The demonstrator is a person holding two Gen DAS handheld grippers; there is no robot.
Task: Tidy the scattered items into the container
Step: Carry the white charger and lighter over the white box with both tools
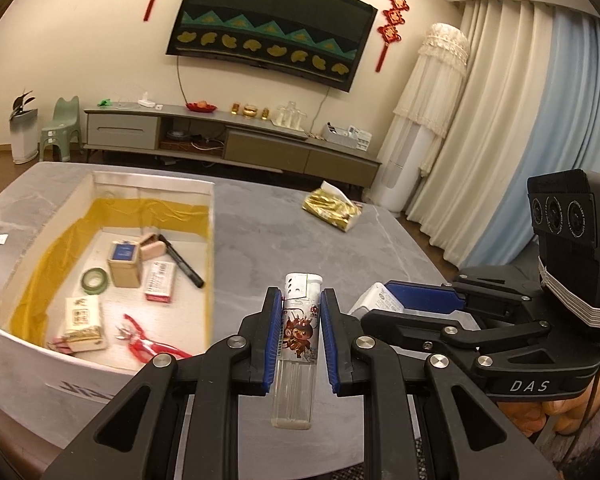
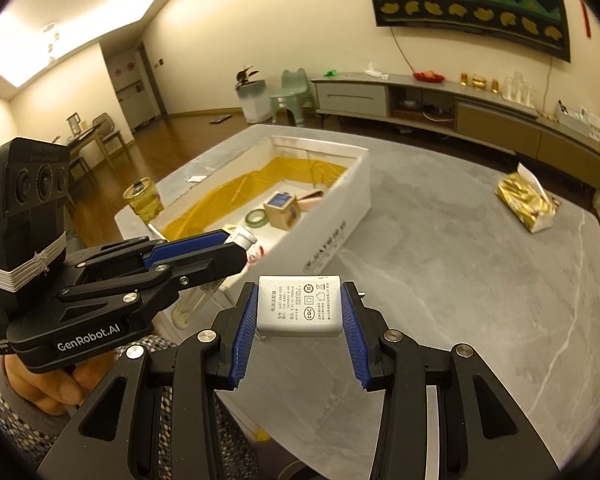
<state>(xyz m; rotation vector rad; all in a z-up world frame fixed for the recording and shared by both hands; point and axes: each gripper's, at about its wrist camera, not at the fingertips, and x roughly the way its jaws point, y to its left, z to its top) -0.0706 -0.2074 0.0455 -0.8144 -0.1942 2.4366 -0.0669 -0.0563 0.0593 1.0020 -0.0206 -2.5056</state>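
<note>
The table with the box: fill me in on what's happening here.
A person is tidying with two handheld grippers. The left gripper holds a lighter and the right gripper holds a white power adapter, both above the grey table beside the white box. The box already contains tape, a marker and small packages.

The printing on the white box (image 1: pixel 80 384) near wall is blurred and partly covered by the left gripper (image 1: pixel 300 336). The charger (image 2: pixel 300 306) label's small print is unreadable.
</note>
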